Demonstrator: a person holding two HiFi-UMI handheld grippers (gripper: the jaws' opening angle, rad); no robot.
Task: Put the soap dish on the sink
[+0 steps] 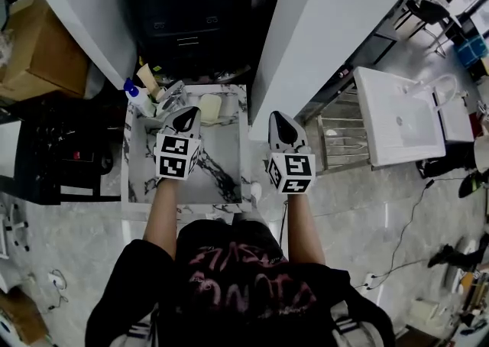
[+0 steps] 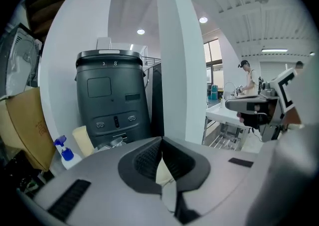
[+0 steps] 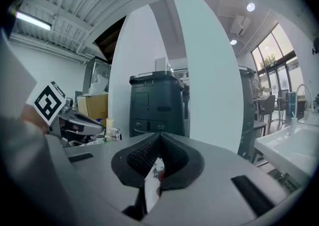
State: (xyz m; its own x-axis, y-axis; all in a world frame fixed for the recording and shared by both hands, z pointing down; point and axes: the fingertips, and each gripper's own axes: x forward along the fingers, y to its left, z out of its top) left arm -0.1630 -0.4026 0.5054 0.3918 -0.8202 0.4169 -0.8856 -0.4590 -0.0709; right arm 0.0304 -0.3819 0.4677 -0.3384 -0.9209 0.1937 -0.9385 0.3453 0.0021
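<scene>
On the far rim of the marble sink [image 1: 220, 151], the cream soap dish [image 1: 210, 107] sits just far-right of the nearer left gripper [image 1: 186, 116], while the right gripper [image 1: 283, 127] hangs off the sink's right edge, both with jaws together and empty.

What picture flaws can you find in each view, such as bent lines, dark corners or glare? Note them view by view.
Head view: even light, sharp on the marble sink. Left gripper view: black corners ring the picture, the white pillar bows, ceiling lamps flare as white spots. Right gripper view: the same round dark frame; the strip light glares, the windows are bright.
</scene>
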